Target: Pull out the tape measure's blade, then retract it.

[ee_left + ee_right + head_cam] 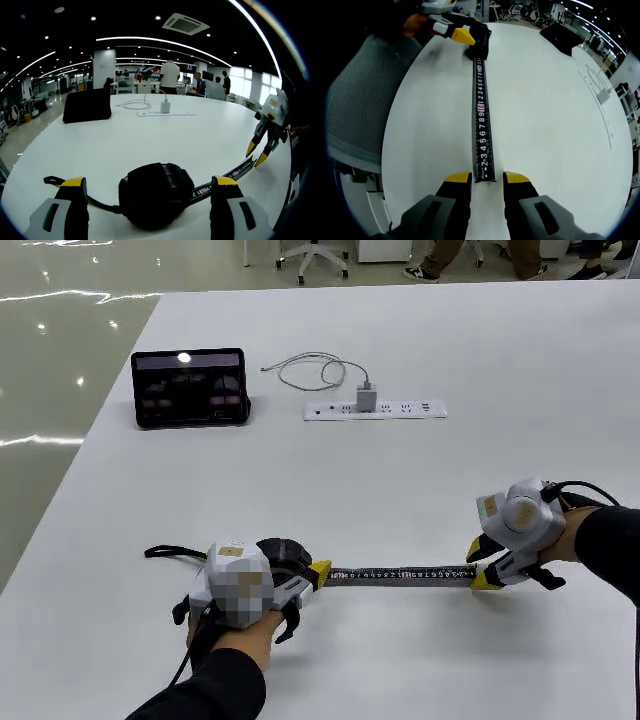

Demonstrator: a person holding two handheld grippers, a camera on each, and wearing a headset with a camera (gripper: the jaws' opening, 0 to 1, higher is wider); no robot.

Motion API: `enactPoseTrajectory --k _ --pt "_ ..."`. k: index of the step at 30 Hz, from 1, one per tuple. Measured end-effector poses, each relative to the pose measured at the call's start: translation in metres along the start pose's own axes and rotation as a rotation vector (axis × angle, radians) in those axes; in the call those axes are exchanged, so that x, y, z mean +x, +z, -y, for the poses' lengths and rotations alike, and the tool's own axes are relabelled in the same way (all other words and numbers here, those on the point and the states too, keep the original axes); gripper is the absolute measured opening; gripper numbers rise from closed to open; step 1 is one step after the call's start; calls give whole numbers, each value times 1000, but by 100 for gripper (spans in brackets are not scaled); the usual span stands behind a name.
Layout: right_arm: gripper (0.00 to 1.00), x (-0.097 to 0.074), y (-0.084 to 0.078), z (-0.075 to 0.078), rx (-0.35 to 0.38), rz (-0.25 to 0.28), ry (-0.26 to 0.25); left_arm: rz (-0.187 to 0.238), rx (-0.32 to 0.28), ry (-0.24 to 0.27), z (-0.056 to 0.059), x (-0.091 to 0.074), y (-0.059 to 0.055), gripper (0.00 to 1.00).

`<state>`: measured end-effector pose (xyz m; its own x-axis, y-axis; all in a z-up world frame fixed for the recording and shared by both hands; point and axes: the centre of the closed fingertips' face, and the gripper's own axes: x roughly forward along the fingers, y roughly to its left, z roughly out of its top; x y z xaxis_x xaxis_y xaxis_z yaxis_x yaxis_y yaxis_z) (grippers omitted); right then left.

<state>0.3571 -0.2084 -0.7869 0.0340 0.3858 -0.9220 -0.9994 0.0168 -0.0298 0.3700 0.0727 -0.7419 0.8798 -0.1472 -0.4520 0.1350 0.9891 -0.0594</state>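
Black round tape measure case point(157, 200) was seen lying on the white table point(400, 480), set between the wide-spread, yellow-tipped jaws of the left gripper point(150, 181), with gaps visible on both sides. Its numbered blade point(483, 125) was stretched flat across the table to the right gripper point(487, 176), whose narrow-set jaws flanked the blade's end; whether it was pinched could not be told. Farther back, well apart, a dark tablet point(190, 387) and a white power strip point(375, 410) with a plugged-in charger point(366, 397) were laid.
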Motion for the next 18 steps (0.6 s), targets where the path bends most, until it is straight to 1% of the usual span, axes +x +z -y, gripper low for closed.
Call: enactPoseTrajectory --k 1,5,11,15,17,18 --pt "19 0 0 0 -1 -1 3 -5 -7 -1 0 0 -1 99" --pt "16 2 -2 0 0 -7 3 -4 -9 4 -1 0 -1 99" --pt "13 3 -3 -2 -13 -16 8 0 -17 3 -1 1 0 99" --pt "12 5 -3 -2 -19 -21 12 0 -20 2 0 1 1 99" --pt "12 5 -4 -2 -7 -28 21 2 -23 4 0 1 1 99" --pt "12 5 -3 -2 -18 -33 28 0 -23 4 0 1 1 98"
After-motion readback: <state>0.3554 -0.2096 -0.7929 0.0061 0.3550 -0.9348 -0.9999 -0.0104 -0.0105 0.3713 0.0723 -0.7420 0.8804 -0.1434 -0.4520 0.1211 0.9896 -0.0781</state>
